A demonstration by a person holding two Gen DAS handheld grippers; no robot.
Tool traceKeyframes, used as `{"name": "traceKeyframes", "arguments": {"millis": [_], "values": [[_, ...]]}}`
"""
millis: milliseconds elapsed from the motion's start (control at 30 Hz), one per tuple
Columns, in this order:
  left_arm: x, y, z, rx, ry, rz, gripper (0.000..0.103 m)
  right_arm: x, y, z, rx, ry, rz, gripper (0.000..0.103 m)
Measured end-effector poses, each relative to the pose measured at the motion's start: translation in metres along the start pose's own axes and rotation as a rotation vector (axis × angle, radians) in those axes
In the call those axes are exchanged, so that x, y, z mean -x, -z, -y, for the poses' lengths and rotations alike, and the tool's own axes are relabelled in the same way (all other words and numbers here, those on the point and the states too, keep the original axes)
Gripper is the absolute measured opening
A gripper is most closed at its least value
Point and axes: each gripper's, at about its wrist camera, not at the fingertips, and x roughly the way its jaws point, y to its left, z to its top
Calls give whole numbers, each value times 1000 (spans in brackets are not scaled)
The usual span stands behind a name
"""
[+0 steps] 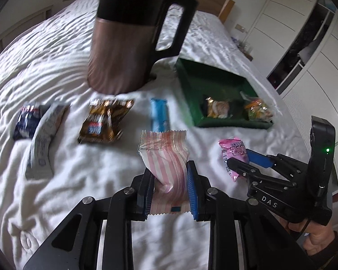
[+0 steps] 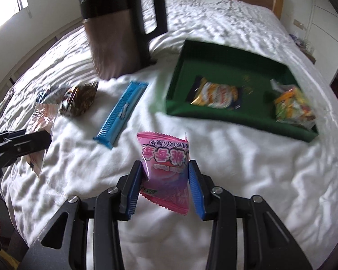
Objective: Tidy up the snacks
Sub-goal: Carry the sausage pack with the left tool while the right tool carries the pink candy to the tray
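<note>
Bedroom, white rumpled bedspread point(image 2: 236, 157) serving as the work surface; wardrobe doors at right, wooden headboard behind. A copper-and-black jug point(image 1: 124, 51) stands on the bed toward the headboard.

Left claw point(image 1: 170, 189) is clamped on a pink-and-white striped packet point(image 1: 166, 159), which is crumpled at the pinch. Right claw point(image 2: 166, 186) is gripping a pink sweet packet point(image 2: 166, 164), printed side up. Both packets appear clear of the bedspread.

Green tray point(image 2: 180, 110) sits ahead and to the right of the right claw, already holding a yellow chip bag point(image 2: 218, 95) and a green mixed-snack bag point(image 2: 293, 105). Loose on the bed: a blue bar point(image 2: 121, 112), a brown packet point(image 1: 106, 119), a dark blue packet point(image 1: 26, 121) and a grey one point(image 1: 45, 135).

Judgement: the step is carrying both packets to the tray. Keep them high enough to pass over the near wall. Take the right one in first, since it is nearer. Aim for the bare floor left of the chip bag. Release low, so the light wrappers do not flutter out.
</note>
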Motion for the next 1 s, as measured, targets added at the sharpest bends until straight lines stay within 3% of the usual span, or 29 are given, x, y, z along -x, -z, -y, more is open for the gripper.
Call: {"name": "traceKeyframes", "arguments": {"millis": [233, 433, 767, 1000], "values": [[-3, -45, 29, -59, 27, 47, 23, 15, -26, 41, -61, 85, 60, 26], [-29, -85, 53, -114, 42, 42, 23, 10, -50, 70, -105, 151, 83, 26], [-110, -153, 92, -145, 47, 1, 22, -26, -87, 100, -146, 217, 63, 26], [-172, -164, 91, -133, -26, -70, 22, -58, -92, 117, -185, 238, 18, 26]]}}
